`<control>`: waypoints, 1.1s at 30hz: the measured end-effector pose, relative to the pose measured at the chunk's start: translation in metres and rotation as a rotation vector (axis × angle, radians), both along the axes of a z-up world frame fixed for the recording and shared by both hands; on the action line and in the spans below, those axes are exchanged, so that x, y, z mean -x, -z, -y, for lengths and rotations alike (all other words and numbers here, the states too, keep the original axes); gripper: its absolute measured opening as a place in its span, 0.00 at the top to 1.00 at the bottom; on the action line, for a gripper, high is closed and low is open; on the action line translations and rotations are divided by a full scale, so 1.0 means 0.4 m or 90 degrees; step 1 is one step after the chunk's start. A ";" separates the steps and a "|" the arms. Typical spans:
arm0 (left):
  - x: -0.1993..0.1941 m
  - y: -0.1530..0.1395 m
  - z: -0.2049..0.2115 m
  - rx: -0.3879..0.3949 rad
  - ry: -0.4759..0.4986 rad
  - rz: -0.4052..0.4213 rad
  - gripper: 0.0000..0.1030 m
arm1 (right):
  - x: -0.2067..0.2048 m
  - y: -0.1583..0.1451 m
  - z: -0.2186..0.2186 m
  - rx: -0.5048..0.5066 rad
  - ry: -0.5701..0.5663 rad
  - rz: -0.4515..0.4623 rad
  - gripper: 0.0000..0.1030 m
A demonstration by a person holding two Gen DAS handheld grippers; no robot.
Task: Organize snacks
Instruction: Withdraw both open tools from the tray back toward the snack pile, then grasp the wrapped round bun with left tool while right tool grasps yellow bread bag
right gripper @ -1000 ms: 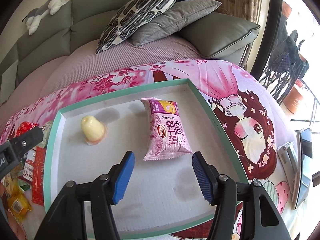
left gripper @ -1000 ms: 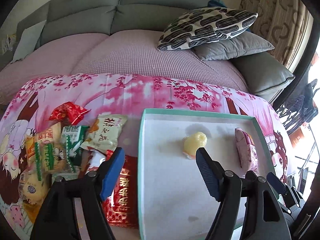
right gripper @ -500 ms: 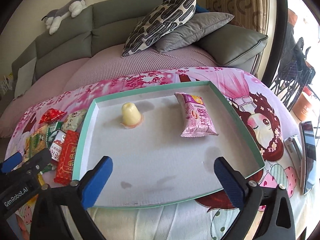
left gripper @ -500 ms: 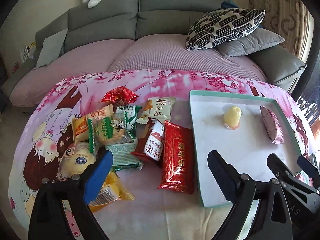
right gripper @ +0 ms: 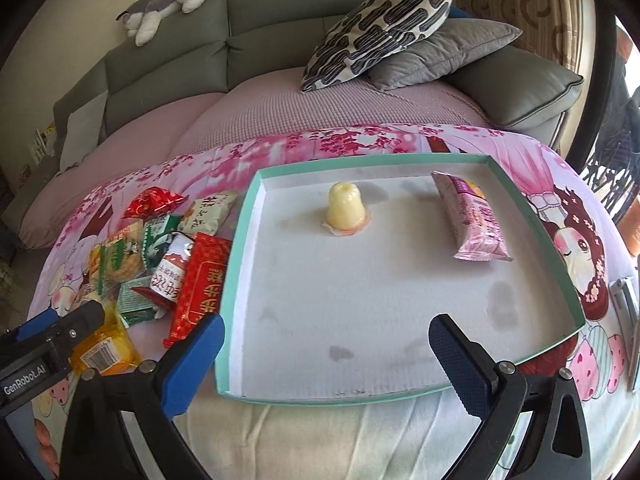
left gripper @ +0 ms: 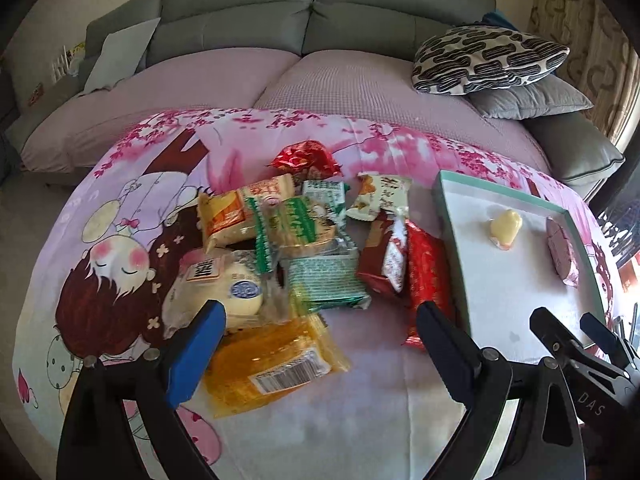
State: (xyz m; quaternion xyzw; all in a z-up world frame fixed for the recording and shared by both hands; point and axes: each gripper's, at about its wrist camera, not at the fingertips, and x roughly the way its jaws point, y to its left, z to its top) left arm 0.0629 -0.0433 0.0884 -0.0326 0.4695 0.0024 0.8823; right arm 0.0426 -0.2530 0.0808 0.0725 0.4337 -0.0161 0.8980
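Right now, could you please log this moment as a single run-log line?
left gripper: open, empty | right gripper: open, empty | tray: jelly cup, pink packet | snack pile: beside tray

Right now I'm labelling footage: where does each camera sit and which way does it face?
Left wrist: on the left gripper, angled down at the heap of snack packets; its open blue-padded fingers show.
Right wrist: on the right gripper, angled down over the teal-rimmed white tray.
Shared: tray, yellow jelly cup, pink wafer packet, grey sofa.
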 end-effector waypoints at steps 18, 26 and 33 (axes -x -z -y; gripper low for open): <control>-0.004 0.032 -0.249 0.012 -0.129 -0.041 0.07 | -0.008 0.051 -0.299 -0.014 -0.184 -0.020 0.00; 0.002 0.047 -0.308 0.040 -0.167 -0.053 0.07 | 0.017 0.066 -0.429 0.008 -0.281 -0.010 0.00; 0.006 0.068 -0.345 0.061 -0.196 -0.069 0.07 | 0.021 0.103 -0.498 0.031 -0.328 -0.024 0.00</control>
